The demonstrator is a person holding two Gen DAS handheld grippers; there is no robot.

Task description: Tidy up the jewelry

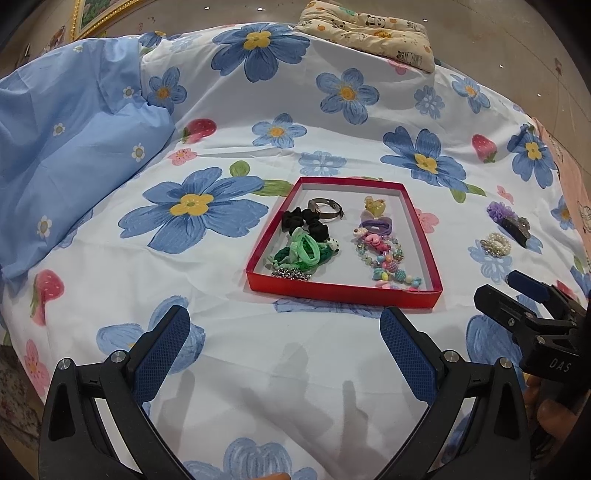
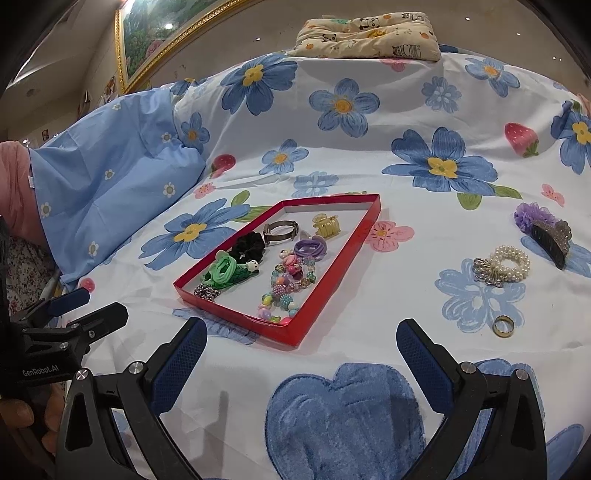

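Nearest the cameras, both hand-held grippers hover over the flower-printed white bedsheet [image 2: 369, 354] with nothing between their fingers. The left gripper [image 1: 284, 350] has its blue-padded black fingers spread wide; seen from the right wrist, white lettering on its body reads "GenRobot.AI". The right gripper [image 2: 301, 356] is spread just as wide, and in the left wrist view its body shows the letters "DAS" (the rest of the word, if any, is out of sight).

Just beyond the fingertips lies the shallow red cardboard tray [image 1: 343, 293], flat on the sheet. Inside it, from the near edge back: a silvery beaded piece [image 1: 291, 274], green elastic hair ties [image 1: 303, 251], a pastel bead bracelet [image 1: 388, 266], a black fabric scrunchie [image 1: 306, 221], purple hair ties [image 1: 375, 225], a metal band bracelet [image 1: 327, 208] and a yellow translucent claw clip [image 1: 373, 205].

To the right of the tray, well apart from it on the sheet, sit a small gold-coloured ring [image 2: 503, 326], then a white pearl bracelet with a silver ornament [image 2: 504, 265], then a dark rhinestone hair claw [image 2: 550, 238] touching what looks like a purple frilly scrunchie [image 2: 532, 214].

Farther back, a light blue pillow [image 2: 110, 184] lies at the left, and a cream cushion printed with pandas [image 2: 369, 37] rests at the far edge. A gold-framed picture [image 2: 155, 33] hangs behind.
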